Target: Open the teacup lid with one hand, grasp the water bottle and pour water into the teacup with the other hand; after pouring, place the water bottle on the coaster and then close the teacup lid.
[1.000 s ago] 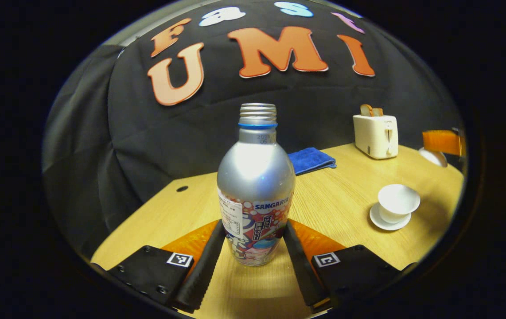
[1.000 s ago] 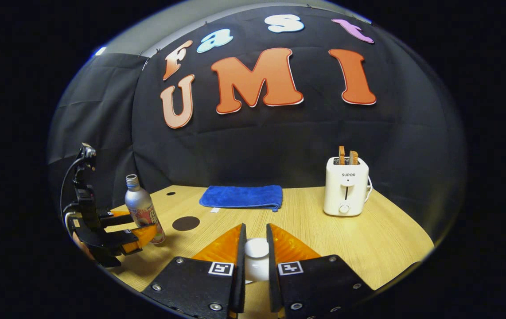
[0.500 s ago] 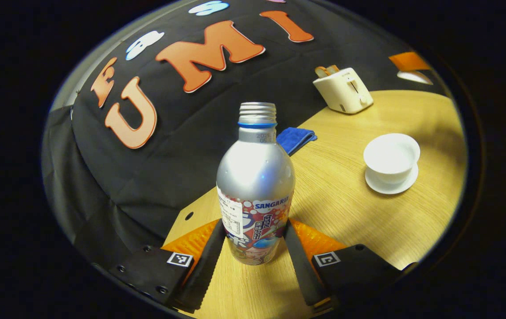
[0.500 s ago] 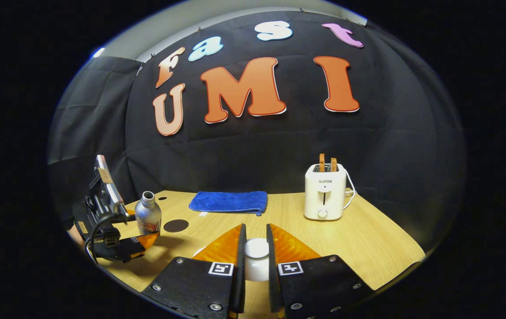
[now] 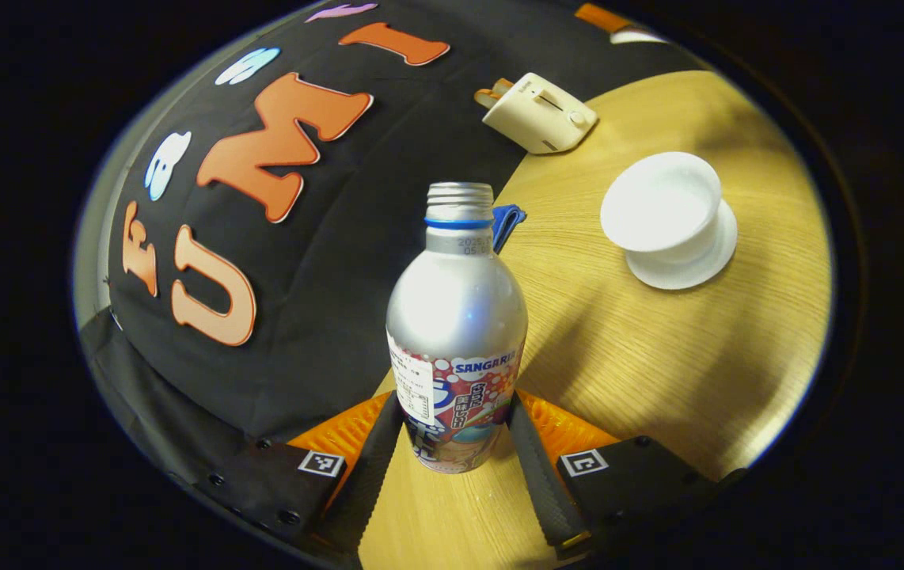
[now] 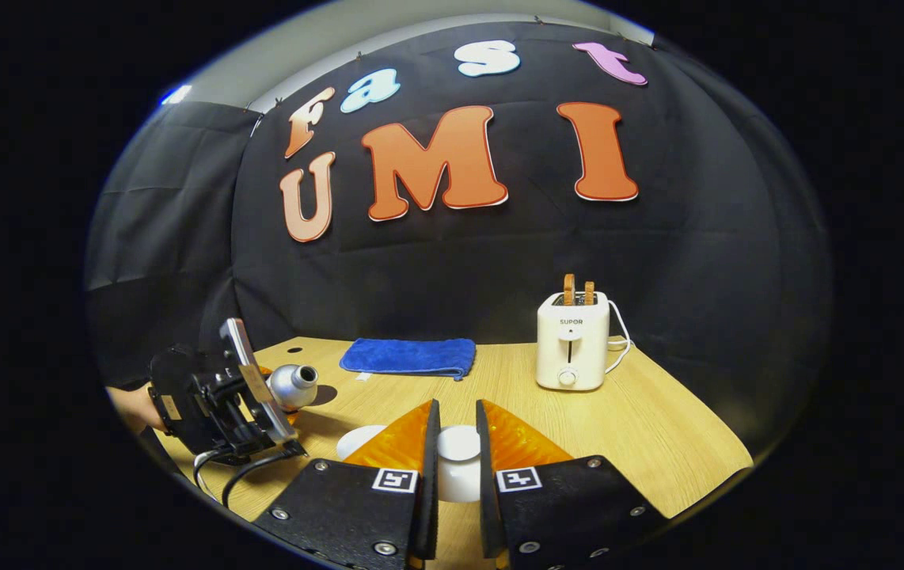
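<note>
A toaster point(image 6: 572, 342) and blue cloth point(image 6: 408, 357) stand behind; the left gripper point(image 5: 452, 443) clamps the tilted, uncapped silver water bottle point(image 5: 456, 332); the right gripper point(image 6: 457, 451) pinches the white teacup lid point(image 6: 458, 463).

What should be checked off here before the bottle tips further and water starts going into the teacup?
1. Bottle grip: ok. The left gripper has both fingers pressed on the water bottle.
2. Bottle open: ok. Its threaded mouth carries no cap.
3. Cup uncovered: ok. The teacup stands open on its saucer.
4. Lid out of the way: ok. The right gripper is shut on the lid, holding it by the knob.
5. Mouth over the cup: cannot tell. In the right gripper view the bottle lies tilted with its mouth towards the cup, but the cup is mostly hidden behind the gripper.
6. Water flowing: not ok yet; no stream can be seen.
</note>
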### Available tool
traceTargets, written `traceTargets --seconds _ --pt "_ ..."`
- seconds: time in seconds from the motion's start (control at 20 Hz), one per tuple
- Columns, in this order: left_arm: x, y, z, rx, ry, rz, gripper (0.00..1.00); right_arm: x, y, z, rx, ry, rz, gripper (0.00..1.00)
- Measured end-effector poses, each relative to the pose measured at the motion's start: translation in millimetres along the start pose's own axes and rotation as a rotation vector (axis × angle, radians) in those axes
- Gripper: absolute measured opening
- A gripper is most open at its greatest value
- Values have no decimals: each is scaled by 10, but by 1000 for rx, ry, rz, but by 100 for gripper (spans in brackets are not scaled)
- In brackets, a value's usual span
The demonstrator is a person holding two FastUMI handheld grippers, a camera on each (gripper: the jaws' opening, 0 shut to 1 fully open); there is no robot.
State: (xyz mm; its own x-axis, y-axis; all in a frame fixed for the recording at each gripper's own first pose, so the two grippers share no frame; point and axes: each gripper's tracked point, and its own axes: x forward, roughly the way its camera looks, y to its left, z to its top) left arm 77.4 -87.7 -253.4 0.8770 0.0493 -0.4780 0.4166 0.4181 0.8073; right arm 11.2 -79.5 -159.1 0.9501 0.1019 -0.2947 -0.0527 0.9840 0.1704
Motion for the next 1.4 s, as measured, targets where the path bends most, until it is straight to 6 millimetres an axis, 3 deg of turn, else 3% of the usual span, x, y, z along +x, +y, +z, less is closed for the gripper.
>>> traceTargets --seconds 0.4,0.95,1.4 --pt "9 48 180 197 -41 15 84 -73 -139 -38 12 8 -9 22" --pt "12 159 439 505 -97 59 84 -117 -140 -83 10 17 -1 22" --pt "23 257 525 674 -122 93 84 -107 -147 -97 11 21 -6 22"
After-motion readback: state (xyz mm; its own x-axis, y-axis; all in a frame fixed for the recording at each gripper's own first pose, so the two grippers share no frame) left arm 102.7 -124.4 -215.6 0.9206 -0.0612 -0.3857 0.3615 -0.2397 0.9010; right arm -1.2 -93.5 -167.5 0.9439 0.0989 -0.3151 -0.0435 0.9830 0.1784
